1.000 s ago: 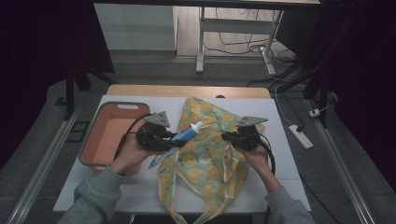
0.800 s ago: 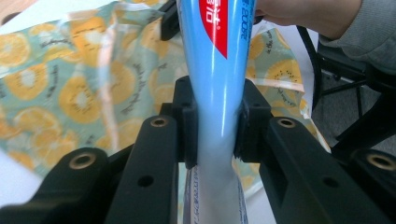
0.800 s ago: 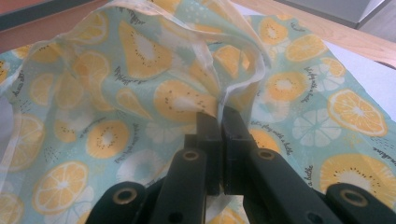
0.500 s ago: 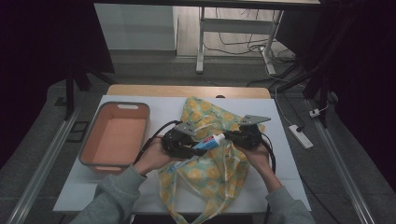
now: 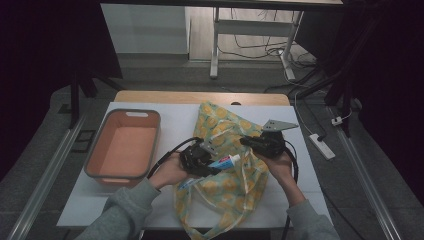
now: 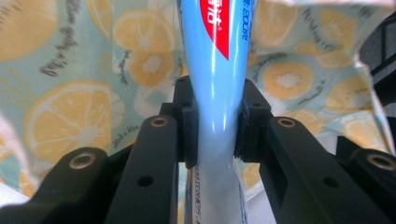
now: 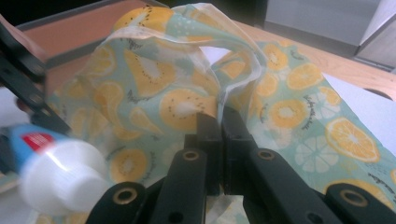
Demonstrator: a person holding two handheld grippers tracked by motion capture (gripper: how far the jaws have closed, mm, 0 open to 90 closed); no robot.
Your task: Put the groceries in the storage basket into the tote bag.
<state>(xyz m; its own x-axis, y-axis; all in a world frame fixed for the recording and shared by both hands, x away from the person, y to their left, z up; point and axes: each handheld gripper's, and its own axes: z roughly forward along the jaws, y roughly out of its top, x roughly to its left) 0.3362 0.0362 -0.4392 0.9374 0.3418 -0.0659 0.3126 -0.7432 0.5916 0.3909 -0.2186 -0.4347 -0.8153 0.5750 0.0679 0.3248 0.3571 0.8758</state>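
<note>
A lemon-print fabric bag [image 5: 227, 145] lies across the middle of the white table. My left gripper [image 5: 202, 161] is shut on a light blue toothpaste tube [image 5: 224, 161] with a red label, its white cap pointing right toward the bag's mouth. In the left gripper view the pads squeeze the tube [image 6: 215, 88] above the bag fabric [image 6: 70, 93]. My right gripper [image 5: 252, 142] is shut on the bag's edge and holds it lifted; in the right gripper view the fabric [image 7: 187, 93] bunches between the pads, and the tube's white cap [image 7: 63, 175] hangs at the lower left.
An orange bin [image 5: 123, 145] with a grey rim stands on the table's left part. The wooden table edge [image 5: 200, 97] runs along the back. A power strip [image 5: 321, 146] lies on the floor to the right.
My left gripper has carried the toothpaste tube rightward and down, from near the bin to the bag's opening. The right gripper has stayed put, holding the fabric.
</note>
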